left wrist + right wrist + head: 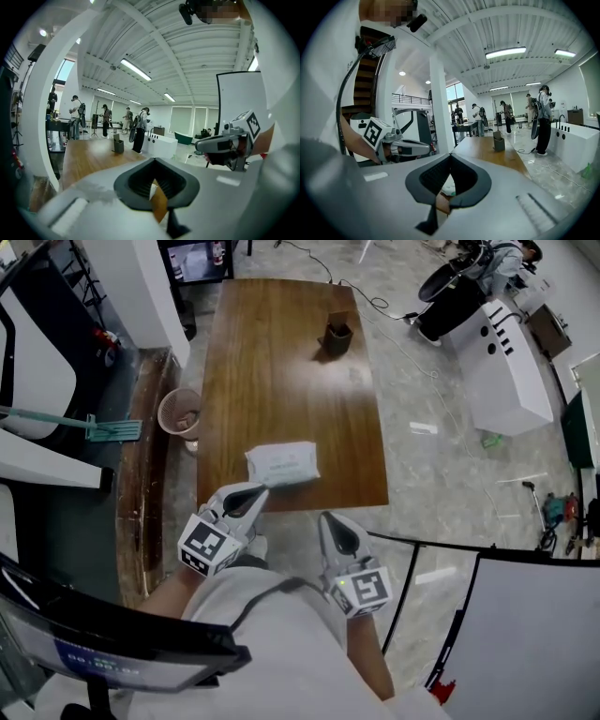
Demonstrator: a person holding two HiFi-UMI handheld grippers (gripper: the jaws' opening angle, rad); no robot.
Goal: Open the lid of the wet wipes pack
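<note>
The wet wipes pack (281,464), white and flat, lies on the wooden table (281,371) near its front edge, lid down. My left gripper (259,490) is shut with nothing in it, its tip just short of the pack's near left corner. My right gripper (327,519) is also shut and empty. It hangs off the table's front edge, to the right of and behind the pack. In the right gripper view a sliver of the white pack (449,189) shows through the gap under the closed jaws, with the left gripper (423,149) beside it. The left gripper view shows the right gripper (201,146).
A dark holder (337,337) stands at the table's far end. A round bin (178,414) and a green mop (103,429) sit on the floor to the left of the table. White panels (534,634) stand at the right. Several people stand far off in the room.
</note>
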